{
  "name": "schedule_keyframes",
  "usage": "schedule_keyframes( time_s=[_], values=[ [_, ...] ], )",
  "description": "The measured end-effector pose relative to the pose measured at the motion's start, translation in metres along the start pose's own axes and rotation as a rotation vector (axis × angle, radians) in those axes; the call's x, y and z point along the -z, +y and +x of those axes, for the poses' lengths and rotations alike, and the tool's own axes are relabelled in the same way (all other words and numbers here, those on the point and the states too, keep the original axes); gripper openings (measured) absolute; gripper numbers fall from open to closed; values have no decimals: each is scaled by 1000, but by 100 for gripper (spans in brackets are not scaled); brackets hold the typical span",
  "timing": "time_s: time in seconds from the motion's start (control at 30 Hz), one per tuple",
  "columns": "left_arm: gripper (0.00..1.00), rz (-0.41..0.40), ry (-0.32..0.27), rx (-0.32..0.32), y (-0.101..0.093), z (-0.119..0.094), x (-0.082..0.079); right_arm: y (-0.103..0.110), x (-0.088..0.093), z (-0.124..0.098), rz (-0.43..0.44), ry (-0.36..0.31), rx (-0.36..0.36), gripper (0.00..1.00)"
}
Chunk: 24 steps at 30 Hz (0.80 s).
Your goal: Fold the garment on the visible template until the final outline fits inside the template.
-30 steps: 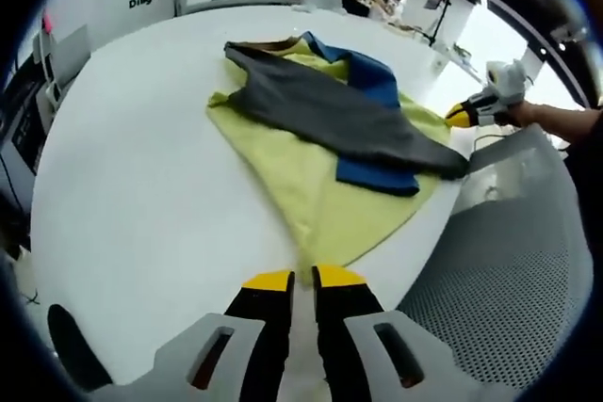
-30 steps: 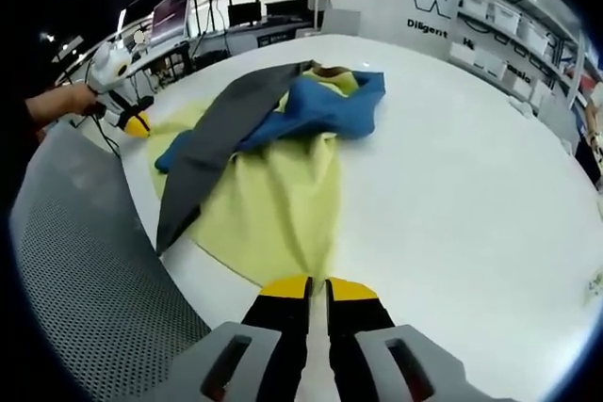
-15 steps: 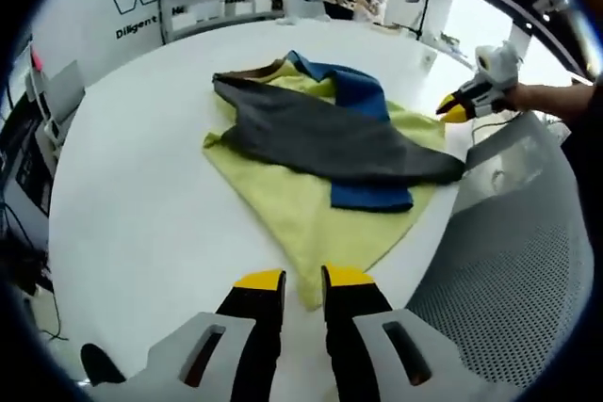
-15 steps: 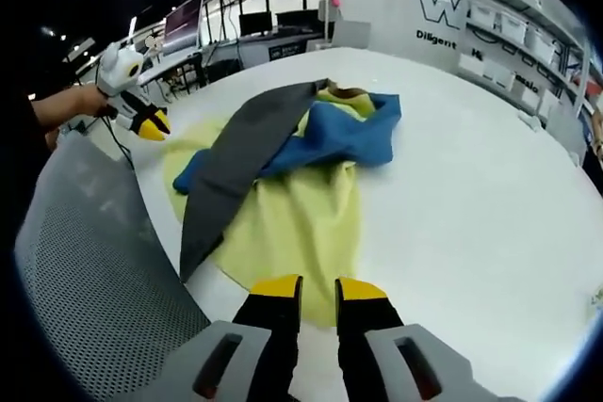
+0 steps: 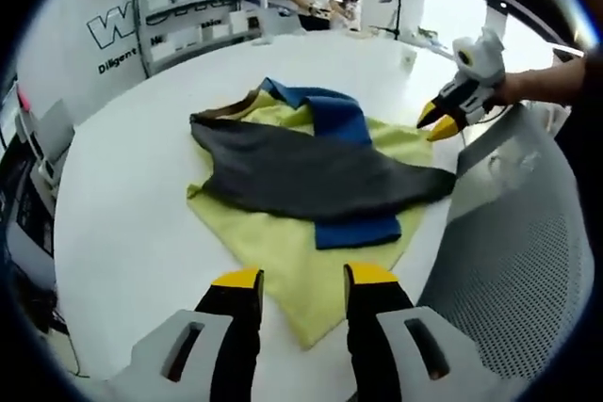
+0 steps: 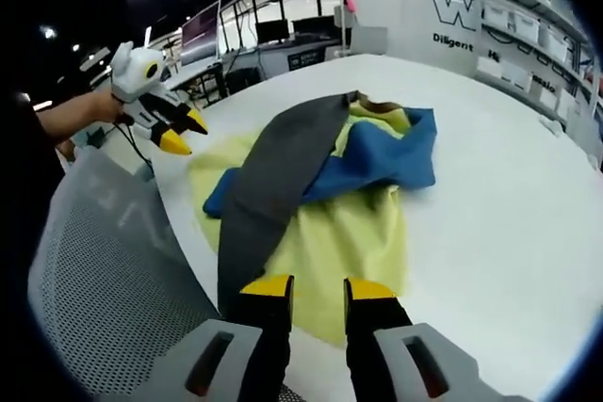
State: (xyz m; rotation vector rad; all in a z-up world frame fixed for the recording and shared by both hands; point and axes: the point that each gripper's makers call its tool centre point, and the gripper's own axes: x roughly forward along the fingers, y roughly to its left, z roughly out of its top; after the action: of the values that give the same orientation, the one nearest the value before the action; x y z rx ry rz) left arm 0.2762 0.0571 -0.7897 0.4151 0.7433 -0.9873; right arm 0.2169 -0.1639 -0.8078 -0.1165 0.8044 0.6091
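garment (image 5: pixel 311 176) in yellow, grey, blue lies flat on white table (image 5: pixel 132 195), near edge by grey mesh chair (image 5: pixel 509 270). left gripper (image 5: pixel 303 280) hovers above hem, jaws apart, nothing held. right gripper (image 6: pixel 316 286) same, jaws apart.

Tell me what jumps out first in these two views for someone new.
The garment, a loose heap of yellow, grey and blue cloth, lies in the middle of the white table, crumpled and not yet folded. Both yellow-tipped grippers hang open above its near edges: the left gripper and the right gripper, neither holding cloth. A grey mesh surface sits beside the table edge.
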Motion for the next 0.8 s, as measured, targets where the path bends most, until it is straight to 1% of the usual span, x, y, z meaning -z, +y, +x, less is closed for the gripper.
schedule_keyframes(
  time_s=[0.1, 0.2, 0.23, 0.27, 0.33, 0.43, 0.5, 0.57, 0.63, 0.73, 0.8],
  values=[
    [38, 28, -7, 14, -7, 2, -6, 9, -3, 6, 12, 9, -30, 18],
    [40, 54, -14, 30, -14, 5, -11, 18, -8, 12, 17, -1, -58, 19],
    [41, 57, -14, 32, -15, 6, -12, 24, -9, 15, 34, -2, -83, 20],
    [41, 63, -16, 35, -17, 7, -13, 28, -8, 17, 48, 10, -96, 20],
    [42, 77, -20, 45, -20, 8, -16, 34, -6, 23, 45, 32, -115, 20],
    [43, 97, -27, 59, -25, 9, -21, 39, -1, 30, 41, 57, -123, 17],
    [43, 114, -29, 67, -28, 11, -23, 45, 1, 32, 56, 72, -145, 10],
    [43, 123, -37, 78, -32, 12, -27, 48, 1, 33, 61, 71, -152, 4],
    [43, 131, -41, 89, -35, 14, -29, 50, 1, 32, 70, 73, -157, 0],
    [43, 147, -36, 96, -38, 17, -31, 48, -2, 31, 70, 61, -149, 0],
    [43, 158, -37, 99, -40, 19, -33, 45, -5, 30, 65, 47, -132, 5]
  ],
)
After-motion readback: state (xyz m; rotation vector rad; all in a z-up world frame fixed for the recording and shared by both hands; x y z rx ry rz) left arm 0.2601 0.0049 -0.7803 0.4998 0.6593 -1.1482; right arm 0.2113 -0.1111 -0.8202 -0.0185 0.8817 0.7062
